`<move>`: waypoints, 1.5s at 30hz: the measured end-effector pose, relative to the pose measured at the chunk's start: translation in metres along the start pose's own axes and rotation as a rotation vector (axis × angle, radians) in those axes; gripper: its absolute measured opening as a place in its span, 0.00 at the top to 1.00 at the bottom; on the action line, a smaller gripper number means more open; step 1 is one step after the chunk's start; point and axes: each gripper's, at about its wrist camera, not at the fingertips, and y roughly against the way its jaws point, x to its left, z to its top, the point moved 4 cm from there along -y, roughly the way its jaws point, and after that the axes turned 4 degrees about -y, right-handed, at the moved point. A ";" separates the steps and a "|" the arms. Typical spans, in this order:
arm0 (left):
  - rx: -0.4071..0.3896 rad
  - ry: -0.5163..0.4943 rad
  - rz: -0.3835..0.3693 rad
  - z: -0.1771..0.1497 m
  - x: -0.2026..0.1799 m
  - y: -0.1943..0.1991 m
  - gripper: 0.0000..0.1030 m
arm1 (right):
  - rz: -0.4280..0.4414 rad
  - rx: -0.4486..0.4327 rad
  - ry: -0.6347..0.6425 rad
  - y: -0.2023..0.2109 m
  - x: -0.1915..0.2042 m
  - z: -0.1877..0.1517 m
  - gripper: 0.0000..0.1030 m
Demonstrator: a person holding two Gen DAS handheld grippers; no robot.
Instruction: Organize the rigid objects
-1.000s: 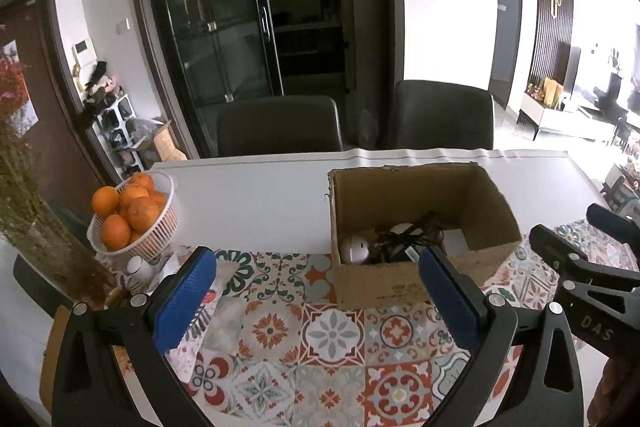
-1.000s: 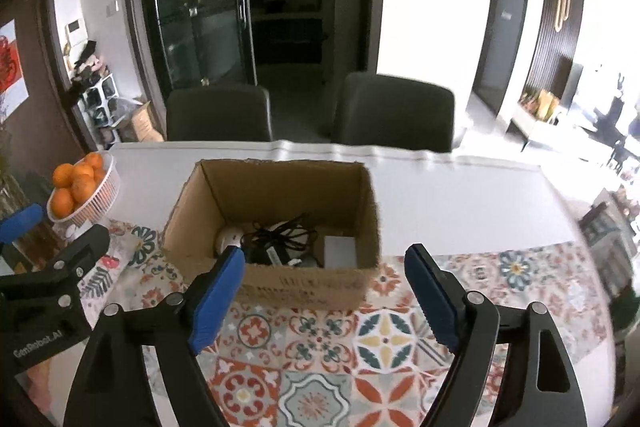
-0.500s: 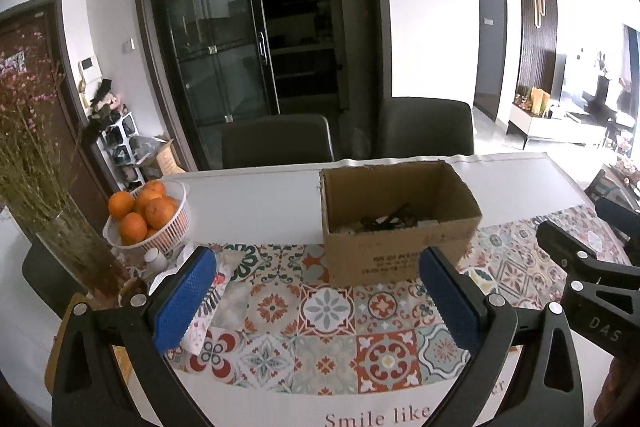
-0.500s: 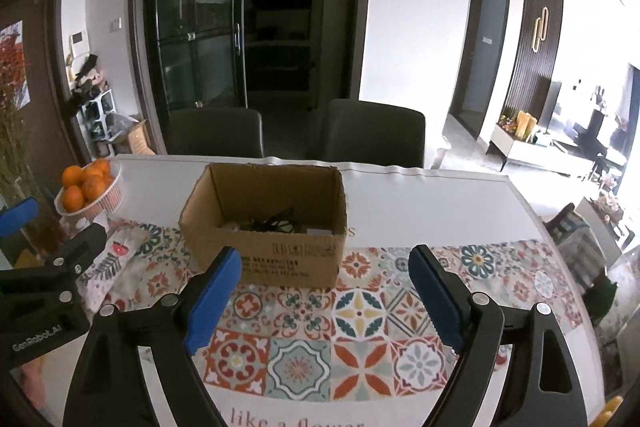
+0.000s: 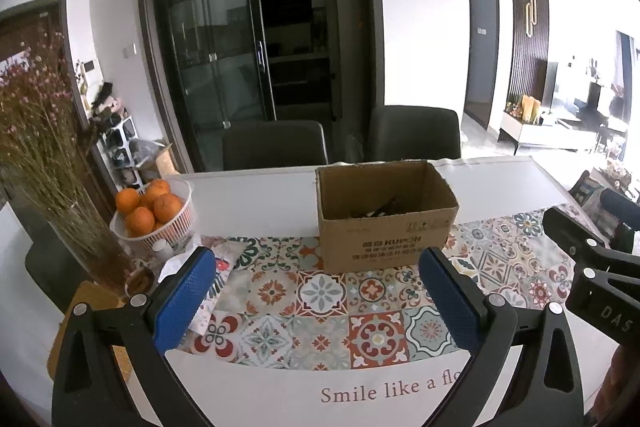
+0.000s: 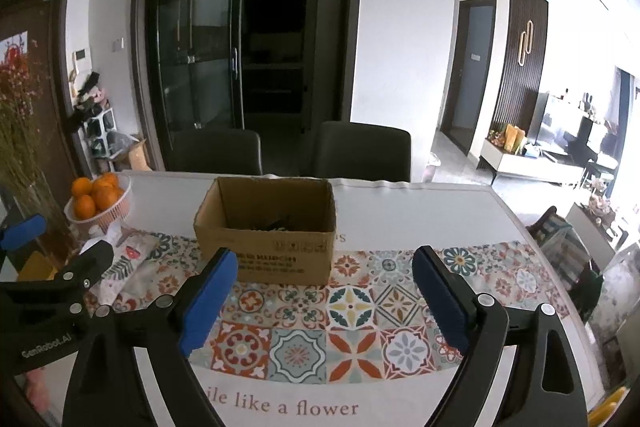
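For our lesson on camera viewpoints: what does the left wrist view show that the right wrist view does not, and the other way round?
Only the left wrist view shows the "Smile" at the start of the printed line. Only the right wrist view shows the word "flower" in full. Both show the cardboard box on the patterned table mat, the basket of oranges and two dark chairs.

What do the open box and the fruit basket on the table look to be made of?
Box: brown corrugated cardboard, matte, with printed lettering and raw cut edges. Fruit basket: probably white plastic, given its slotted, slightly glossy wall.
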 end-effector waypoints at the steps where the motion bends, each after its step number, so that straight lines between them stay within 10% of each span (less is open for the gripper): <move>1: -0.007 0.001 -0.001 0.000 0.000 0.003 0.00 | 0.006 -0.003 -0.008 0.003 -0.001 -0.001 0.13; 45: -0.152 0.007 0.011 0.013 0.008 0.050 0.00 | 0.042 -0.127 -0.024 0.047 -0.001 0.009 0.09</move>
